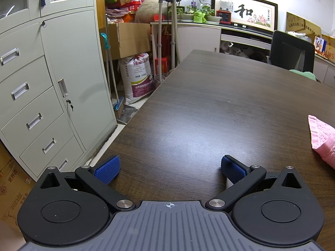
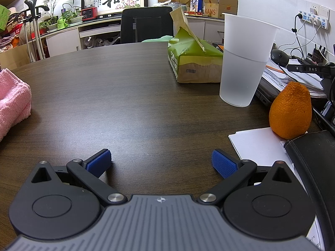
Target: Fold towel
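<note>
Two grippers are over one dark wood-grain table [image 1: 209, 104], which fills most of both wrist views. Largest item beside it: a pale grey metal cabinet [image 1: 52, 83] with drawers and a keyed door, standing off the table's left edge. A black office chair [image 2: 146, 25] is at the far side of the table.

On the table surface, right wrist view: a green and brown tissue pack [image 2: 194, 60] with a sheet standing up from its slot; a frosted plastic cup [image 2: 245, 60], upright, just in front and to the right of the pack, with a liquid level line roughly mid-height. An orange fruit [image 2: 291, 113] is near the right edge, resting against white paper [image 2: 257, 144] and a black case [image 2: 314, 167].

Pink towel [image 2: 12, 98]: bunched, lying on the table at the left margin of the right wrist view; in the left wrist view the same towel [image 1: 322, 138] shows at the right margin. It therefore lies between the two grippers, touching neither.

Left gripper [image 1: 169, 168]: jaws spread wide, blue ribbed pads [image 1: 106, 169] apart, nothing between them, only bare tabletop.

Right gripper [image 2: 161, 163]: jaws likewise spread wide, blue pads [image 2: 223, 164] apart, holding nothing. Its right pad sits near the corner of the white paper.
</note>
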`<state>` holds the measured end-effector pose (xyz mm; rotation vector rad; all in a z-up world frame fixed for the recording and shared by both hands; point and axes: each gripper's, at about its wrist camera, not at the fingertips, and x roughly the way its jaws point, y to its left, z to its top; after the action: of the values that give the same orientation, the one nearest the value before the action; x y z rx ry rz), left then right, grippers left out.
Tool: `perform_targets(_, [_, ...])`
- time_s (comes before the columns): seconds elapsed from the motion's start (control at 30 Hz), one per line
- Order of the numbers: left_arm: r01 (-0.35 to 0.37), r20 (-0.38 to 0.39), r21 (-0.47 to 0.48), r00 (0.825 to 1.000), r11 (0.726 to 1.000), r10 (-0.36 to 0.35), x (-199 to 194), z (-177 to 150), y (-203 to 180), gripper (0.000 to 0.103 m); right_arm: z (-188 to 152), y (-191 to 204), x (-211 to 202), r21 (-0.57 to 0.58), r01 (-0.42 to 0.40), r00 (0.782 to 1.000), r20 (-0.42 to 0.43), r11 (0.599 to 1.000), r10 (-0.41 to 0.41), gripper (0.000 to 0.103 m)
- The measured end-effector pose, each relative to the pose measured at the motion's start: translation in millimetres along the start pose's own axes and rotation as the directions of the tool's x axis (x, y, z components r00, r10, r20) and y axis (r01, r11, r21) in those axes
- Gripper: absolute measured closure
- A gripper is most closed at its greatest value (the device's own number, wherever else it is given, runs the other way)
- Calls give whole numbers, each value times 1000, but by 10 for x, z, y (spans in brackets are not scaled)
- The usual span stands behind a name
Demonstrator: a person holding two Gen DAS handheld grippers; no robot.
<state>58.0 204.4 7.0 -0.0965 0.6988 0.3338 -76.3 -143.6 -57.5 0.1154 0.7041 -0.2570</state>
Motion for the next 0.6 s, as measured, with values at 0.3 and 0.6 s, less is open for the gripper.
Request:
perform_targets(0.3, [1, 1, -2, 1000, 1000, -1, -1, -6, -5, 0, 0, 0, 2, 0, 0, 1000, 0, 1000, 0, 0])
perform_targets(0.6, [2, 1, -3, 1000, 1000, -2, -4, -14, -8, 0, 1, 0, 2, 0, 0, 1000, 0, 1000, 0, 0])
